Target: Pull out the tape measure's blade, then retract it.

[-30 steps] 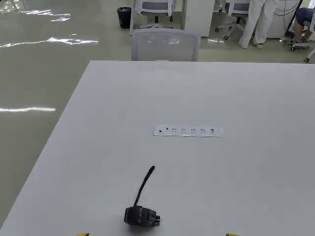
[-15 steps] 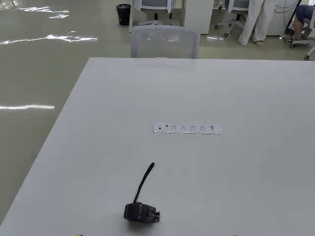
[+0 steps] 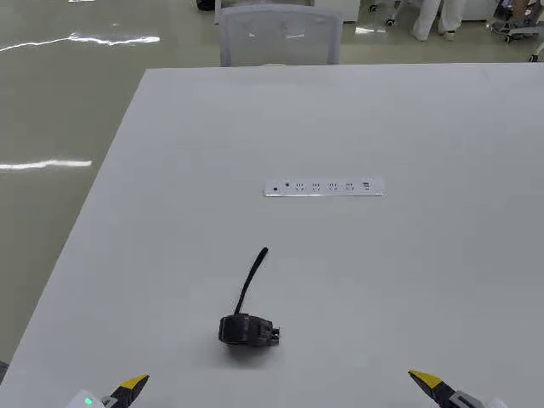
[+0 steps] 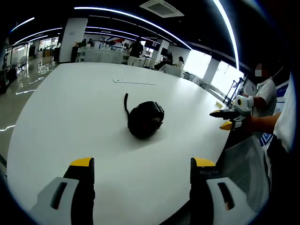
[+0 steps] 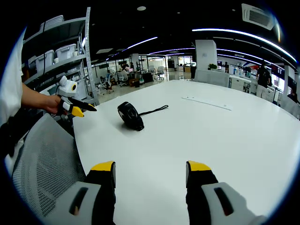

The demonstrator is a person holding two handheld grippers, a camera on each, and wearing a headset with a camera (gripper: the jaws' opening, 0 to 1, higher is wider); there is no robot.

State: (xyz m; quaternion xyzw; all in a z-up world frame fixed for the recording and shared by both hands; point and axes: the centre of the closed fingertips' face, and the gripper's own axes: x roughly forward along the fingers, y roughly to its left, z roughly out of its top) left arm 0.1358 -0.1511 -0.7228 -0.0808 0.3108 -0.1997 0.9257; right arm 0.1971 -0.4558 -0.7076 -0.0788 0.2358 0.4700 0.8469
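A black tape measure (image 3: 246, 330) lies on the white table (image 3: 408, 110) near its front edge, with a black wrist strap (image 3: 252, 278) stretched away from it. The same tape measure (image 4: 146, 119) sits ahead of my left gripper (image 4: 141, 165), which is open and apart from it. My right gripper (image 5: 149, 167) is open too, with the tape measure (image 5: 130, 115) off to its left. In the head view the yellow-tipped left gripper (image 3: 127, 387) and right gripper (image 3: 427, 382) show at the bottom corners. No blade is out.
A white power strip (image 3: 324, 187) is set flat into the table's middle. A grey mesh chair (image 3: 280, 35) stands at the far edge. Another mesh chair back (image 5: 42, 164) is close beside my right gripper. The glossy floor (image 3: 51, 110) lies left of the table.
The head camera has tilted down, so the table scene slid up the picture. Both grippers' yellow tips have come into the bottom corners. The tape measure has not moved.
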